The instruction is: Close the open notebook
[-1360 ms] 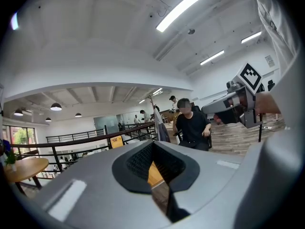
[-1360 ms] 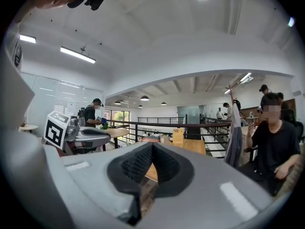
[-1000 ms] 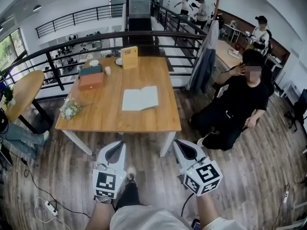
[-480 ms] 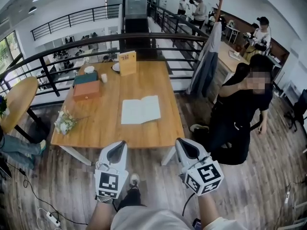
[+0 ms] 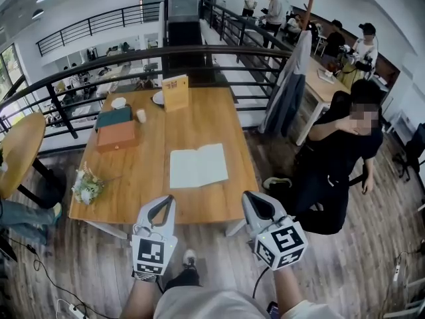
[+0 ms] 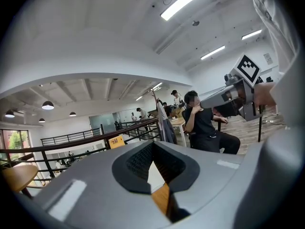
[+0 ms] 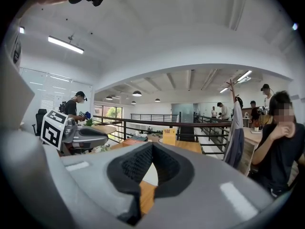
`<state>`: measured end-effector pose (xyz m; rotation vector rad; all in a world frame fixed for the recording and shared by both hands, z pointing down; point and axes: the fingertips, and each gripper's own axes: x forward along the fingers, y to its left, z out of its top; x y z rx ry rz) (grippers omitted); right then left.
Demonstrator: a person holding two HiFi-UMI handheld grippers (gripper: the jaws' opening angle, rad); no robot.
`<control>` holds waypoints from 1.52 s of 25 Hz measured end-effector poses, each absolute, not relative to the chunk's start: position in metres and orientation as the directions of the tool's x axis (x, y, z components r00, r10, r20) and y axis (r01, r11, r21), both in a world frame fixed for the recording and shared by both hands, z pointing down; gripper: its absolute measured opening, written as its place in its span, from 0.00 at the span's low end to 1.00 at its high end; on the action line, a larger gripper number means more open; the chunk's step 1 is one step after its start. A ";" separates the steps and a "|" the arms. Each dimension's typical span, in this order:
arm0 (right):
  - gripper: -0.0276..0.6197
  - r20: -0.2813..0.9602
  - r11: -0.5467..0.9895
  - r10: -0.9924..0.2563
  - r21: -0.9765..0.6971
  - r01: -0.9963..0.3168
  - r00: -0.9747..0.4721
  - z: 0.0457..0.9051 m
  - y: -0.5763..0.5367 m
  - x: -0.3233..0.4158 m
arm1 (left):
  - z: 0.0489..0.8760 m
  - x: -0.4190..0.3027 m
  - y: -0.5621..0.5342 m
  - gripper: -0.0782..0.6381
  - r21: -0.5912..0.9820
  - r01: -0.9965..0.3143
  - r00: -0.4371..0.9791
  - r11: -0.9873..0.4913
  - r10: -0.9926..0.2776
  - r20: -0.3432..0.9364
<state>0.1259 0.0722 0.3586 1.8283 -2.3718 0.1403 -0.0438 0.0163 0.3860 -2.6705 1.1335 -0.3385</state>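
1. White pages of the notebook (image 5: 198,167) lie spread open at frame centre on the wooden table (image 5: 143,178). We judge the closing not yet begun.
2. Our left gripper (image 5: 161,203) and right gripper (image 5: 254,202) hang at lower centre, below the notebook and well apart from it. Both have their jaws together and hold nothing.

The wooden table (image 5: 153,145) has drawn nearer. Its near edge was well ahead of both grippers a second ago and now lies just at the tips of the left gripper (image 5: 163,202) and right gripper (image 5: 253,201) in the head view. The open notebook (image 5: 198,166) sits lower and larger in that view than before, and the bouquet (image 5: 86,186) has slid down the table's left side. Beside the table, the seated person in black (image 5: 342,161) has shifted posture and now sits more upright.
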 end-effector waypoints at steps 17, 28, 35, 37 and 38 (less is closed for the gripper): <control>0.04 0.189 0.183 -0.964 -0.029 -0.983 -0.186 0.361 -0.008 0.141 | 0.389 -0.036 -0.069 0.12 -0.278 -0.633 0.716 -0.722 -0.683 0.145; 0.04 0.244 0.173 -0.953 -0.040 -0.984 -0.178 0.384 -0.047 0.146 | 0.406 -0.024 -0.115 0.12 -0.252 -0.611 0.739 -0.750 -0.655 0.159; 0.04 0.278 0.167 -0.944 -0.053 -0.985 -0.175 0.398 -0.072 0.144 | 0.417 -0.023 -0.141 0.12 -0.240 -0.595 0.751 -0.767 -0.637 0.174; 0.05 0.282 0.159 -0.944 -0.054 -0.986 -0.168 0.402 -0.080 0.144 | 0.421 -0.023 -0.150 0.12 -0.236 -0.592 0.753 -0.771 -0.633 0.179; 0.05 0.285 0.154 -0.945 -0.054 -0.987 -0.163 0.404 -0.083 0.144 | 0.424 -0.023 -0.155 0.12 -0.233 -0.590 0.754 -0.773 -0.631 0.182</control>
